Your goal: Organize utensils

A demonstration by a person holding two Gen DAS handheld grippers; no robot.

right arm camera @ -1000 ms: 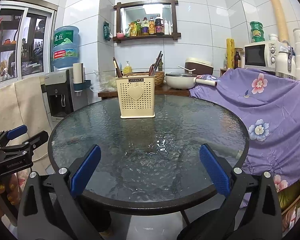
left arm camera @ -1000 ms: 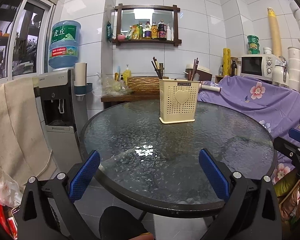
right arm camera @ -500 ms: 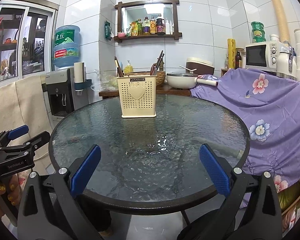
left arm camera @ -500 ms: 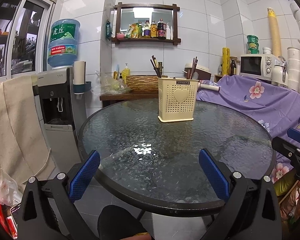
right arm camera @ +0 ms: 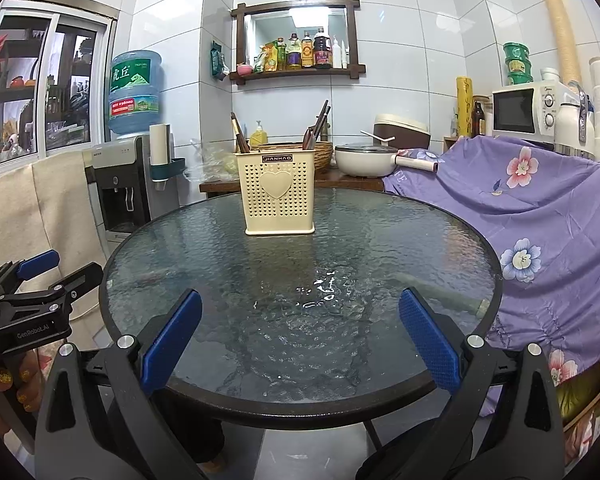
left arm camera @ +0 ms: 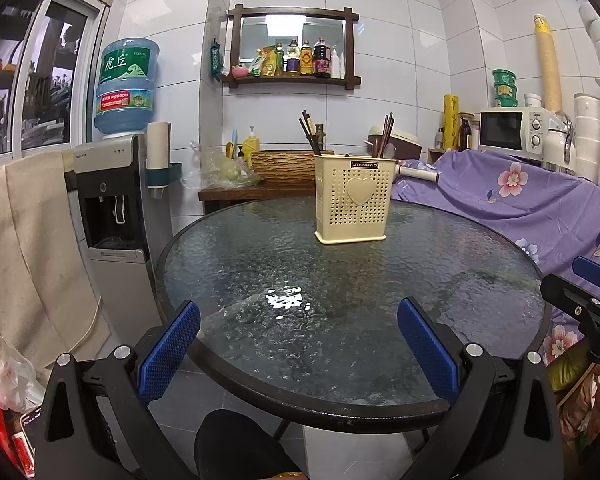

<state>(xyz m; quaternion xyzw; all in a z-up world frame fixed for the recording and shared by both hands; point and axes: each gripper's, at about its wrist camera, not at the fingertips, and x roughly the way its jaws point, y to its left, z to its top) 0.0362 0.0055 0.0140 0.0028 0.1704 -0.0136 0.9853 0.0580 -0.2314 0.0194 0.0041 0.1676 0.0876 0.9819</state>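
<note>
Cream utensil holder (right arm camera: 280,198) — labelled "JIANHAO" — on glass table (right arm camera: 380,272).

Your left gripper (left arm camera: 298,354) and right gripper (right arm camera: 300,354): both gaping wide, empty, held level at near rim of table (right arm camera: 308,410), side by side.

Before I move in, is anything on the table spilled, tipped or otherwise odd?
Nothing stands out. The cream utensil holder stands upright on the glass table, chopsticks leaning inside it. No spill shows; the bright patch is glare. Both grippers, left and right, are open and empty.
</note>
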